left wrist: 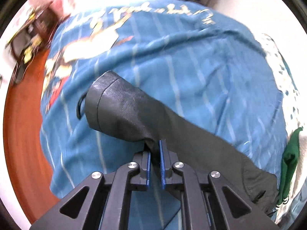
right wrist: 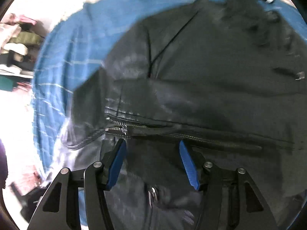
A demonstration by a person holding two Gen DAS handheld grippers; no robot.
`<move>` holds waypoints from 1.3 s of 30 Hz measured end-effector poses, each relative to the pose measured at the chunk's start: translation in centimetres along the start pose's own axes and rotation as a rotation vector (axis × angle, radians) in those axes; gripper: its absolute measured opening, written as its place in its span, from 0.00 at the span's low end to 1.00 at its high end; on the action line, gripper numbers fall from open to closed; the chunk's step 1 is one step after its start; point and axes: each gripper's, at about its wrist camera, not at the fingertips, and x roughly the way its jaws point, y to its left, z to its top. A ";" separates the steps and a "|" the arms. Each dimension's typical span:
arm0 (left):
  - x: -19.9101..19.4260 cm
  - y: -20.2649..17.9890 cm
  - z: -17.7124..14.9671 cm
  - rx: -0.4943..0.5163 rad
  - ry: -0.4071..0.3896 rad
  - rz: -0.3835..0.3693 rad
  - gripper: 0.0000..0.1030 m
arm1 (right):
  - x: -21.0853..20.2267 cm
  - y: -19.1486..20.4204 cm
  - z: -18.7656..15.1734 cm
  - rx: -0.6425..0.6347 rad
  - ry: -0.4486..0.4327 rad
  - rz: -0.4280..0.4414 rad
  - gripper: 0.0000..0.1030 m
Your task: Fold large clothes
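Black jacket lies spread on the blue blanket, zip front up, body not yet folded; left gripper is pinched narrow on the sleeve, raised off the blanket; right gripper gapes wide above the zip, holding nothing; folding appears barely begun.

Black jacket grained leather, slight sheen; blue sheet matt cloth.
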 end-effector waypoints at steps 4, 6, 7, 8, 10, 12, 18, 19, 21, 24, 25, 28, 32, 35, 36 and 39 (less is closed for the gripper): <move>-3.1 -3.7 -0.5 0.129 -0.081 -0.014 0.04 | -1.1 1.1 0.1 -0.032 0.015 -0.038 0.59; -5.5 -6.2 -1.2 0.232 -0.148 -0.007 0.04 | -2.8 0.8 -0.5 -0.038 -0.013 -0.153 0.59; -6.1 -7.2 -1.3 0.277 -0.172 0.000 0.04 | -3.5 0.5 -0.8 -0.038 -0.034 -0.218 0.61; -7.0 -8.3 -1.6 0.332 -0.201 0.004 0.04 | -4.3 0.0 -1.1 -0.033 -0.052 -0.275 0.65; -8.9 -10.8 -2.3 0.444 -0.267 -0.004 0.04 | -5.4 -1.0 -1.6 -0.019 -0.073 -0.369 0.81; -10.8 -13.6 -3.6 0.564 -0.332 -0.015 0.04 | -6.0 -2.2 -2.0 -0.004 -0.087 -0.433 0.81; -14.1 -20.2 -9.2 0.834 -0.425 -0.105 0.03 | -8.3 -6.7 -2.5 0.080 -0.117 -0.423 0.82; -14.5 -21.3 -10.4 0.872 -0.432 -0.123 0.03 | -8.7 -7.6 -2.6 0.101 -0.119 -0.414 0.82; -15.4 -23.5 -13.3 0.945 -0.422 -0.173 0.03 | -9.9 -10.4 -3.0 0.161 -0.134 -0.387 0.82; -16.0 -27.4 -19.7 1.043 -0.342 -0.286 0.03 | -11.9 -15.0 -4.3 0.245 -0.152 -0.373 0.82; -16.1 -28.3 -21.5 1.064 -0.319 -0.313 0.03 | -12.6 -16.9 -5.0 0.279 -0.157 -0.370 0.82; -16.0 -31.8 -29.2 1.159 -0.220 -0.411 0.03 | -14.1 -21.9 -7.0 0.361 -0.161 -0.378 0.82; -14.6 -34.7 -39.8 1.323 -0.085 -0.478 0.03 | -15.3 -28.5 -10.1 0.450 -0.142 -0.391 0.82; -11.7 -34.8 -46.2 1.442 0.008 -0.412 0.04 | -15.5 -32.3 -12.4 0.489 -0.112 -0.388 0.82; -10.6 -34.5 -47.8 1.477 0.021 -0.371 0.05 | -15.6 -33.4 -13.3 0.503 -0.103 -0.374 0.82; -9.3 -33.9 -49.6 1.519 0.012 -0.302 0.12 | -16.0 -35.9 -15.4 0.530 -0.089 -0.325 0.82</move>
